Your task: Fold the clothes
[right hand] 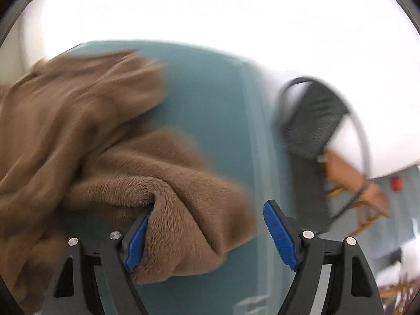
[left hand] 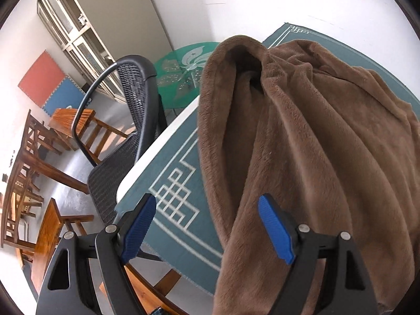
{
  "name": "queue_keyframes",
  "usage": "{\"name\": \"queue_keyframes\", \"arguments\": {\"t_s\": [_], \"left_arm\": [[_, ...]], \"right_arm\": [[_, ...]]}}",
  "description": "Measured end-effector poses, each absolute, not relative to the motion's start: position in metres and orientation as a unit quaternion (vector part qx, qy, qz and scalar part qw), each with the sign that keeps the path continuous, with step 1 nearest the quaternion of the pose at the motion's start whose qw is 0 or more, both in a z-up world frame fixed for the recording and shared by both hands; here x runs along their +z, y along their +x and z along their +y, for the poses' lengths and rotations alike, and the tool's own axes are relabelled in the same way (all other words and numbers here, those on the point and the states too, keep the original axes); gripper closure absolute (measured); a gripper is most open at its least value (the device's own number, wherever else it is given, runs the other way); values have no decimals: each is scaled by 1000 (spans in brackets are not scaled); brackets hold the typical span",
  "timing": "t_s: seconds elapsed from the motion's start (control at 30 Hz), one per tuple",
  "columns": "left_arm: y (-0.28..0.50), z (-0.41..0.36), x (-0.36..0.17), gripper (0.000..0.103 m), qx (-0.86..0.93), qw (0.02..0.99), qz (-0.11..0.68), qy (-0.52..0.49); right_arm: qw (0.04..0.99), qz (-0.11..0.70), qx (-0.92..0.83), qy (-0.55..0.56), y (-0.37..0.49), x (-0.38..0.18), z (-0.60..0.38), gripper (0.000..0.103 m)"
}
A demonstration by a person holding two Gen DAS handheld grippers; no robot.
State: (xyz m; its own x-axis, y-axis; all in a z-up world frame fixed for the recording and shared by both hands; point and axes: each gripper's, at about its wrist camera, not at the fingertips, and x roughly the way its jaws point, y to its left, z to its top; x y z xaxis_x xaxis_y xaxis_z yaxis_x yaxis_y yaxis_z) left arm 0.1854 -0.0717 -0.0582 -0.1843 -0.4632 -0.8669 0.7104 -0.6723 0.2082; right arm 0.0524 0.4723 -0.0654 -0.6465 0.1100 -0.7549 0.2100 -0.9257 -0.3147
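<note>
The fluffy blanket [left hand: 315,136] is plain brown all over. The mat [left hand: 183,183] on the desk is dark blue-green with white lines that make a square maze at its corner. The desk [left hand: 157,147] edge is white. Each tool [left hand: 207,229] is black with bright blue pads [left hand: 275,231]. The chair [left hand: 131,120] is black mesh.

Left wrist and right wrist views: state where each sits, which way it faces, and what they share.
Left wrist: on the left gripper, facing down at the brown fleece garment on the teal mat; open blue-padded fingers show.
Right wrist: on the right gripper, facing down, blurred; fleece bunched against one finger, jaws open.
Shared: garment, mat, black mesh chair.
</note>
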Motion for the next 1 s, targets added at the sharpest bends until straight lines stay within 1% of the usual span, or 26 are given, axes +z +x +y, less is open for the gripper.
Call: {"name": "queue_keyframes", "arguments": {"t_s": [0.1,0.17,0.27,0.43,0.5,0.57,0.73,0.83,0.97,1.0], "left_arm": [[196,-73,-60,19,-759,390,125,507],[203,-75,-59,19,-758,391,131,506],[209,-76,-62,19,-757,387,140,507],[211,-69,-72,18,-759,364,138,523],[210,-63,-74,18,-762,352,130,528],[210,-57,-75,18,-768,340,121,529],[208,-47,-75,18,-779,319,110,528],[206,-44,-79,18,-778,315,115,531],[205,-41,-84,18,-779,308,116,533],[206,-40,-83,18,-780,307,115,533]], "right_arm": [[-54,182,-900,391,23,-46,505,22],[-89,162,-902,390,12,-33,532,22],[-101,156,-902,390,17,-23,557,22],[-92,173,-893,404,35,-25,557,22],[-66,167,-897,404,53,-20,550,22],[-36,179,-903,388,70,-10,543,22],[99,176,-915,349,114,24,525,22],[229,113,-878,404,130,31,514,21],[350,104,-806,465,164,7,472,20],[369,118,-793,471,177,1,459,21]]}}
